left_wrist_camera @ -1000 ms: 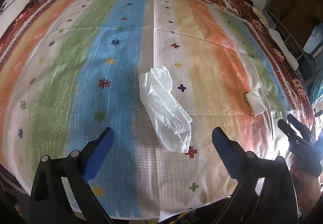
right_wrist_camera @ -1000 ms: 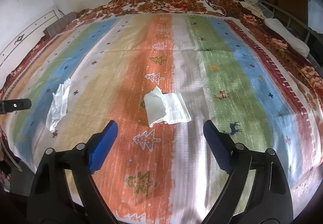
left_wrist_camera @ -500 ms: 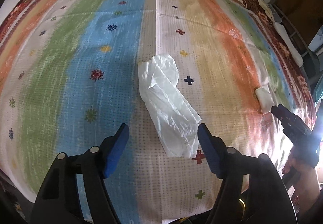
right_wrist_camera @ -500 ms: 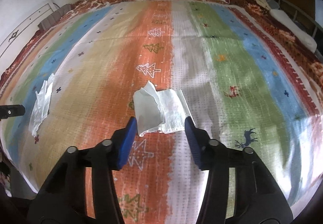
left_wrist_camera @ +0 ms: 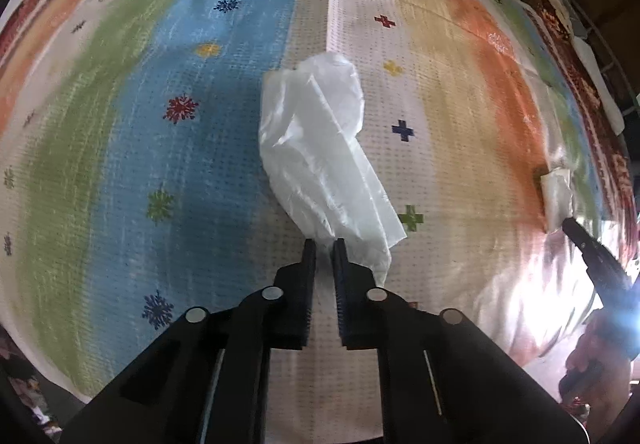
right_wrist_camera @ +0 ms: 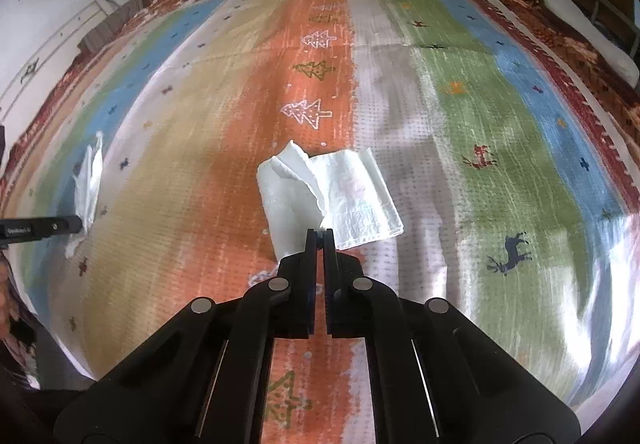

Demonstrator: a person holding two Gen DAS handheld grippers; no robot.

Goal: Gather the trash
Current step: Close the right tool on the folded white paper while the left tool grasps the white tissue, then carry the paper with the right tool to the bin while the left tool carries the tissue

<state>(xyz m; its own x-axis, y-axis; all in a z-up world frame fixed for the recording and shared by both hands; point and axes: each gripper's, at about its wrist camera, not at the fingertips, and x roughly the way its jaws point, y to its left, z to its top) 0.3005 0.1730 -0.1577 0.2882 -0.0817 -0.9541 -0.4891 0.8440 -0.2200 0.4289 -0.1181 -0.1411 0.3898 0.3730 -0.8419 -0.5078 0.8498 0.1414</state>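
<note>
Two pieces of white trash lie on the striped bed cover (right_wrist_camera: 472, 92), and each one has a gripper pinching it.

On the blue and cream stripes lies a thin plastic bag (left_wrist_camera: 320, 148), long and crumpled. The left gripper (left_wrist_camera: 323, 246) has just been closing, and now its jaws stand almost together with the near end of the bag between them. The grip is on a corner at the bag's near edge. From the other camera the same bag (right_wrist_camera: 90, 180) shows far off to the left side, with the tip of that gripper (right_wrist_camera: 78, 223) touching it.

On the orange and white stripes lies a folded paper napkin (right_wrist_camera: 332, 192). The right gripper (right_wrist_camera: 319, 232) has just been closing too, and its jaws are tight on the napkin's near edge, where the top flap folds over.

Both things look very light and very soft. I think the bag is slippery, so it could slide out of a small pinch. The napkin could tear, or unfold and hang down when lifted. A grip on a thick, bunched part looks safest to me. Lifting slowly should keep them from flapping away.
</note>
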